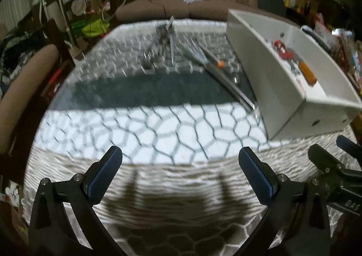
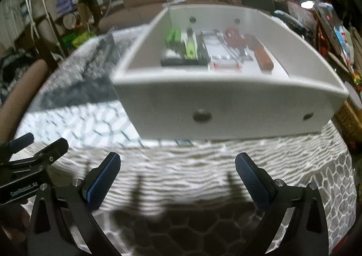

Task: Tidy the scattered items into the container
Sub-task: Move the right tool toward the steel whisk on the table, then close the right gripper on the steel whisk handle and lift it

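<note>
Both grippers, left (image 1: 179, 173) and right (image 2: 177, 179), wide open, empty; ruler (image 1: 228, 79) lies diagonal beside container (image 1: 271, 88)

- The right gripper (image 2: 177, 171) hangs over the patterned table (image 2: 181, 165), jaws wide apart and holding nothing.
- Ahead stands a white box (image 2: 226, 102).
- Inside lie green tools (image 2: 181, 43), a red item (image 2: 235, 37) and an orange-handled tool (image 2: 263, 56).
- The left gripper (image 2: 29, 154) shows at the left edge.

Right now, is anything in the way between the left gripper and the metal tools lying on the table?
Nothing visible is. The left gripper has its jaws open over bare patterned tablecloth, and the scattered long metal tools lie farther ahead. The white rectangular container stands off to their right, not in the path.
</note>
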### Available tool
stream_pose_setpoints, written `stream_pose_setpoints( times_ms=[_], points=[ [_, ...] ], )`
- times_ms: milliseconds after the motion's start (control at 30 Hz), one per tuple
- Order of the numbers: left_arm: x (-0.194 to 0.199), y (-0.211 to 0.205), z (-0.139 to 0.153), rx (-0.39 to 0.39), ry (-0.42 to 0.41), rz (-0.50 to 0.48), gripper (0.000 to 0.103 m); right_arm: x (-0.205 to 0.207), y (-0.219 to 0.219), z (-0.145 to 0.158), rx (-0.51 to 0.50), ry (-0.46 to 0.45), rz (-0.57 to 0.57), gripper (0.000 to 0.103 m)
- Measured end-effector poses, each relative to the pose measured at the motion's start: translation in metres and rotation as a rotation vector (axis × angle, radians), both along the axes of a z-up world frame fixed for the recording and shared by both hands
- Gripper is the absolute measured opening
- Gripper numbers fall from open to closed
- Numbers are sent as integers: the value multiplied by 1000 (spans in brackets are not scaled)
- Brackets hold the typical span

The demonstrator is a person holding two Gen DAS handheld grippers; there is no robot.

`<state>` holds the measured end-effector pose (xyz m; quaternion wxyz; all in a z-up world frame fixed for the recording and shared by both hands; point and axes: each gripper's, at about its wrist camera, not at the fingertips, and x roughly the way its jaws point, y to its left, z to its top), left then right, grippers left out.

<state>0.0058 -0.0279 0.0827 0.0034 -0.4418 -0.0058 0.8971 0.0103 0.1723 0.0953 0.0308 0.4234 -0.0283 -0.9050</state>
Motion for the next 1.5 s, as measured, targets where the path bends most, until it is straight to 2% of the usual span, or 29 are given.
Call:
stream_pose_setpoints(
  times_ms=[167,400,567,767,900,933,1067,1133,1333,1500],
  points=[
    [-14,-18,44,-2,45,5,103,-4,-21,45,21,57,47,102],
    [-45,-33,81,-11,94,-18,103,-30,-51,89,-18,77,115,102],
    [-76,-47,81,29,109,-53,103,-71,-67,112,-133,35,147,102],
    [-125,-60,49,59,94,-83,102,-142,-102,133,-205,-18,192,99],
    [-158,-59,16,63,58,-106,82,-190,-120,122,-251,-80,202,97],
    [-164,-59,10,70,51,-111,79,-204,-125,115,-271,-106,202,91],
    [-186,-67,-13,107,49,-117,74,-250,-139,79,-354,-209,194,68],
    [-195,-72,-21,135,52,-124,65,-272,-144,61,-405,-262,185,63],
    [-210,-84,-36,227,56,-131,60,-317,-159,19,-518,-374,177,54],
    [-216,-83,-46,248,57,-151,60,-334,-175,2,-503,-394,203,54]
  ],
)
